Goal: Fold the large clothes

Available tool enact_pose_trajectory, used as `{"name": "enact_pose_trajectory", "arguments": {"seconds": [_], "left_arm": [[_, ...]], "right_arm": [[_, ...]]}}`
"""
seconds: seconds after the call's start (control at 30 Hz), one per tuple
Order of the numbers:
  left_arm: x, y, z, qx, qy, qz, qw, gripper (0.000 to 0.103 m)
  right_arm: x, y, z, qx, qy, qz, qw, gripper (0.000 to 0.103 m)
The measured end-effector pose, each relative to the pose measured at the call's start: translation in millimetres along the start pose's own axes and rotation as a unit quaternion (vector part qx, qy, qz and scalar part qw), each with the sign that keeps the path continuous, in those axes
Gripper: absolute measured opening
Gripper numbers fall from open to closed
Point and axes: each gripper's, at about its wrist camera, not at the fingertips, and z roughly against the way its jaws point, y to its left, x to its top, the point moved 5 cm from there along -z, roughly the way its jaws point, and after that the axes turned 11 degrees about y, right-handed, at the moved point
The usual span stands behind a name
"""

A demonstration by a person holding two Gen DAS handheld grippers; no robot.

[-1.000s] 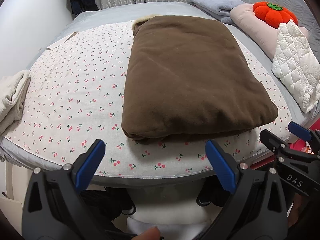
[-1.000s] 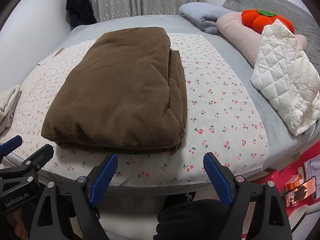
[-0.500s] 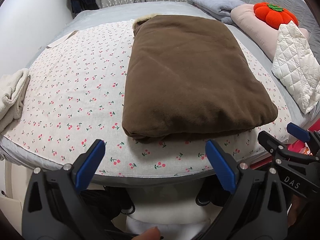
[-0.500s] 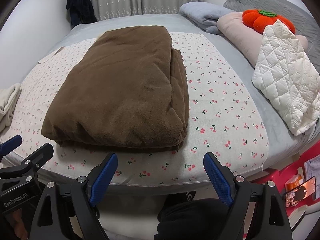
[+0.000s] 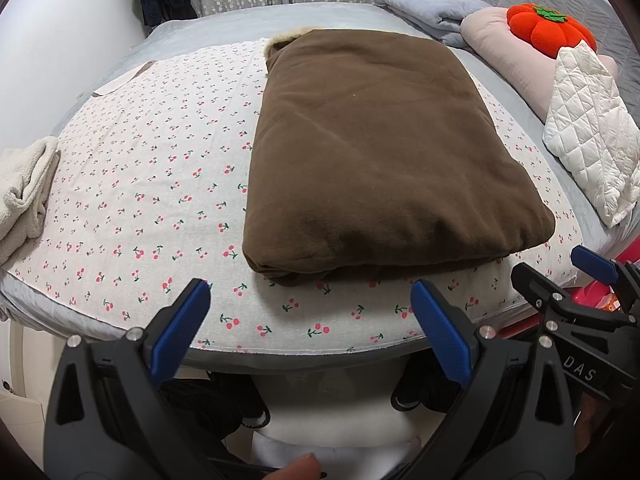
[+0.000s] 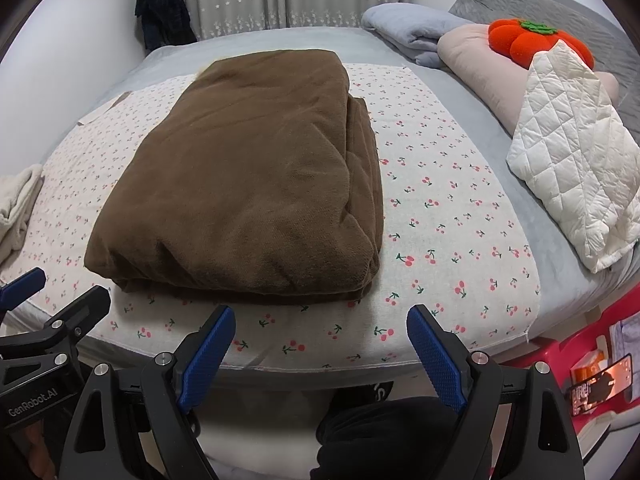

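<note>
On the cherry-print sheet point(image 5: 132, 184) ahead of me, the brown coat point(image 5: 376, 160) lies folded into a thick, tidy rectangle, so folding looks done, while my left gripper point(image 5: 310, 328) and right gripper point(image 6: 320, 354) hang spread wide, grasping nothing.

The folded garment point(image 5: 376, 160) lies on the sheet point(image 5: 152, 184) atop the bed point(image 5: 240, 24); pillows point(image 5: 500, 40) sit to its right.

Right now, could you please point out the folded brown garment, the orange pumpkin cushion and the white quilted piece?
folded brown garment point(image 6: 256, 184), right wrist view, middle of top layer.
orange pumpkin cushion point(image 5: 544, 32), left wrist view, its orange body.
white quilted piece point(image 6: 572, 152), right wrist view, its centre.
</note>
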Motion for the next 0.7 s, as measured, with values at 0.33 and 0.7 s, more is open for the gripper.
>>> {"name": "enact_pose_trajectory", "arguments": {"seconds": [0.33, 0.7], "left_arm": [[-1.0, 0.7, -0.8, -0.001, 0.002, 0.003, 1.0, 0.1], [0.9, 6.4, -3.1, -0.003, 0.004, 0.018, 0.9998, 0.1]], "right_arm": [[-0.6, -0.6, -1.2, -0.001, 0.002, 0.0, 1.0, 0.089], [0.5, 0.4, -2.4, -0.007, 0.004, 0.004, 1.0, 0.089]]}}
